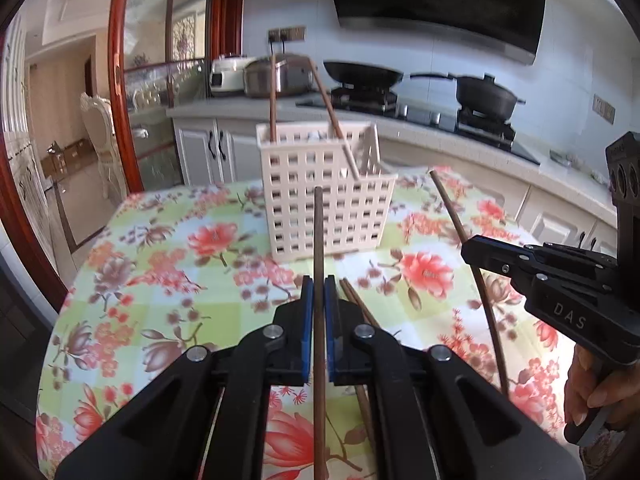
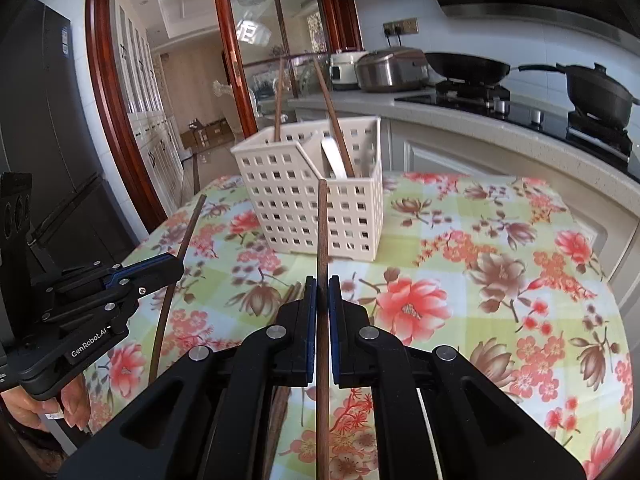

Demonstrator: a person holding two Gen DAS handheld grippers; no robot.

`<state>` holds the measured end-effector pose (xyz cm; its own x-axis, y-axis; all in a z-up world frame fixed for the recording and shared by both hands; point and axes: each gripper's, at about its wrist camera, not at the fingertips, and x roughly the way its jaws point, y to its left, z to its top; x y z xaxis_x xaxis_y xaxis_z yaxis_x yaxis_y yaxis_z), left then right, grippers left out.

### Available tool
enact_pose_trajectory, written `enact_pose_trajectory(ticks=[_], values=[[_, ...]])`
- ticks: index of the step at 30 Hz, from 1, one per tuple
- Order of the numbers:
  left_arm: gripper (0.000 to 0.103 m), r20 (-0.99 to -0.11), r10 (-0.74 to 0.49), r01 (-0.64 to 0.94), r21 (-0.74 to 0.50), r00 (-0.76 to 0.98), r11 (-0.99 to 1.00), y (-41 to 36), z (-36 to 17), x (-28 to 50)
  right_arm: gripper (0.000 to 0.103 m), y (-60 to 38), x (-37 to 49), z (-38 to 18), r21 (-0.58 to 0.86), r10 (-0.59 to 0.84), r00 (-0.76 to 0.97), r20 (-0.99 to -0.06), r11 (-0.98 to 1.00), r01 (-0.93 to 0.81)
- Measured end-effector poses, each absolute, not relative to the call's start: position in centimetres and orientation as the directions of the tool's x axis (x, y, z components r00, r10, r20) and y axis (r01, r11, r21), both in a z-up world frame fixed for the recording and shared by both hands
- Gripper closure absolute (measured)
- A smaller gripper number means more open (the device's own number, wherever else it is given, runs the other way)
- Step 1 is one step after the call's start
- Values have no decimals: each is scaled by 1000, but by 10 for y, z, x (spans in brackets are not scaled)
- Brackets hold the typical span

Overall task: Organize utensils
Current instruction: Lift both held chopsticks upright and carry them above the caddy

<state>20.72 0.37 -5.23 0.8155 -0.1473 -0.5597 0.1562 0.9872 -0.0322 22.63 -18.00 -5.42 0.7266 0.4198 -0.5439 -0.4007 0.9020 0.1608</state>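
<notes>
My left gripper (image 1: 319, 284) is shut on a brown chopstick (image 1: 318, 232) that points at the white slotted basket (image 1: 320, 208) on the floral tablecloth. My right gripper (image 2: 322, 284) is shut on a second chopstick (image 2: 322, 224), also aimed at the basket (image 2: 304, 200). Each gripper shows in the other's view, the right one (image 1: 468, 248) at the right and the left one (image 2: 178, 266) at the left, both above the cloth. Two chopsticks (image 2: 279, 96) stand in the basket beside a white spoon (image 2: 334, 156). A loose pair of chopsticks (image 1: 356, 304) lies on the cloth under the left gripper.
The table (image 1: 180, 260) is round with edges at left and front. Behind it runs a kitchen counter (image 1: 440, 140) with a stove, two black pans (image 1: 362, 74) and a rice cooker (image 1: 280, 76). A red-framed glass door (image 1: 116, 80) stands at left. A hand (image 1: 592, 384) grips the right tool.
</notes>
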Motion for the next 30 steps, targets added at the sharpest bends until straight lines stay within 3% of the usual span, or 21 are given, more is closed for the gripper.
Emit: enact_pose_trajectory(ticks=[18, 30], values=[[98, -439, -142, 142, -33, 887, 989, 7, -8, 164, 97, -182, 187, -8, 101, 421, 794, -439, 901, -421], [98, -412, -138, 136, -33, 901, 990, 8, -1, 156, 97, -182, 177, 2, 88, 412, 817, -404, 906, -414]])
